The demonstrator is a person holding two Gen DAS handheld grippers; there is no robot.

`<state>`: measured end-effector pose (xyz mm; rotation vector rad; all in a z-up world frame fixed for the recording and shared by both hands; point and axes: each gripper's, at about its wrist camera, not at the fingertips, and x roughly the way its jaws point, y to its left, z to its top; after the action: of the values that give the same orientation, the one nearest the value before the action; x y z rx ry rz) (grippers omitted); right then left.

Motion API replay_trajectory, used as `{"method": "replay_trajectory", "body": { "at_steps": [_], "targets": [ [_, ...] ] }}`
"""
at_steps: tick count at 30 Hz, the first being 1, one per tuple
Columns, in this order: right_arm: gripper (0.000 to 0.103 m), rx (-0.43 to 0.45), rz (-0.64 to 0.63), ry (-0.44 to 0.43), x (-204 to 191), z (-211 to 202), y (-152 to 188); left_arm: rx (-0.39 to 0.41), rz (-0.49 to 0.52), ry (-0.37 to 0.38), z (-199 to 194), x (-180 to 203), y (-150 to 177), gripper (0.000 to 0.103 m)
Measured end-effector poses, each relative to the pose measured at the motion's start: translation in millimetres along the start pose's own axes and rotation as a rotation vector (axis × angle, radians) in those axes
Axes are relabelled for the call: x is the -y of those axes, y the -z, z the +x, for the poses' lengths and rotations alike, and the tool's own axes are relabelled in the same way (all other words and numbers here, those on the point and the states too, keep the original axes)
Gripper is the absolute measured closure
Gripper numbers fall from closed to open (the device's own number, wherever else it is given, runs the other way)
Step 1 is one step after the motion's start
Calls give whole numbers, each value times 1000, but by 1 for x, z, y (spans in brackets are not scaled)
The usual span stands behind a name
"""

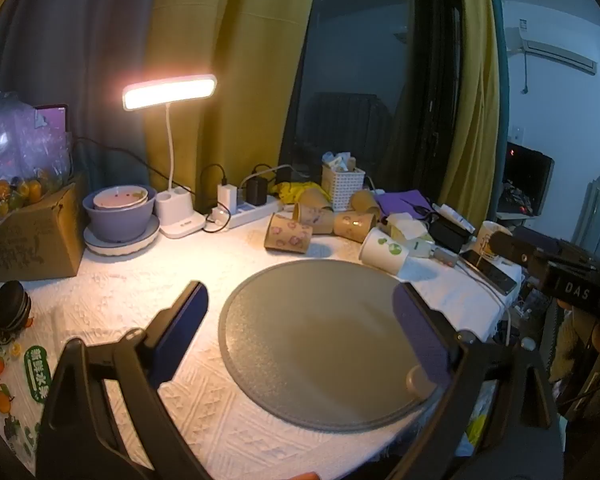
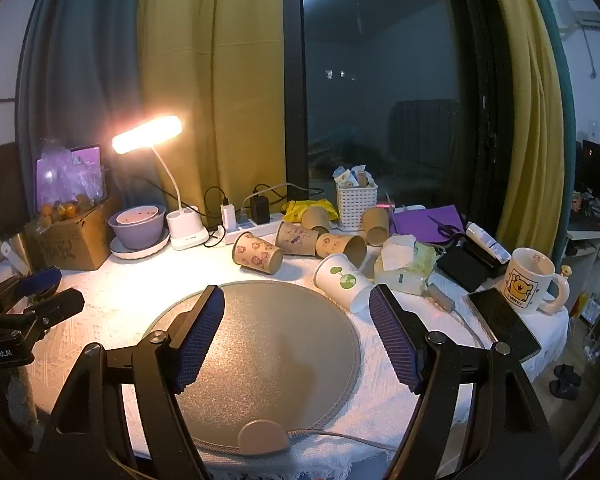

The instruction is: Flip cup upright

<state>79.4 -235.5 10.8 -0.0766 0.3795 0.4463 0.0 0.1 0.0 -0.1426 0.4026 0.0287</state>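
Note:
A white paper cup with green print (image 2: 342,282) lies on its side at the far right rim of the round grey mat (image 2: 260,344); it also shows in the left wrist view (image 1: 384,250). Several brown paper cups lie tipped behind it, the nearest one (image 2: 257,257) left of it, also in the left wrist view (image 1: 287,233). My right gripper (image 2: 296,336) is open and empty above the mat, short of the white cup. My left gripper (image 1: 300,328) is open and empty over the mat (image 1: 324,344). The left gripper also shows at the right wrist view's left edge (image 2: 40,292).
A lit desk lamp (image 2: 148,134), purple bowls (image 2: 138,226), a cardboard box (image 2: 72,240), a power strip (image 2: 248,226) and a white basket (image 2: 356,200) stand at the back. A bear mug (image 2: 526,280), a phone (image 2: 504,322) and tissues (image 2: 404,266) lie right.

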Motion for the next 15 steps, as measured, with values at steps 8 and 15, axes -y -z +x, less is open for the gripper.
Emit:
{"method": "replay_trajectory", "body": {
  "at_steps": [8,15],
  "targets": [
    [25,-1,-2,1,0,0,0,2,0,2,-1,-1,0,9],
    [25,-1,-1,1,0,0,0,-1,2,0,0,0,0,9]
  ]
}}
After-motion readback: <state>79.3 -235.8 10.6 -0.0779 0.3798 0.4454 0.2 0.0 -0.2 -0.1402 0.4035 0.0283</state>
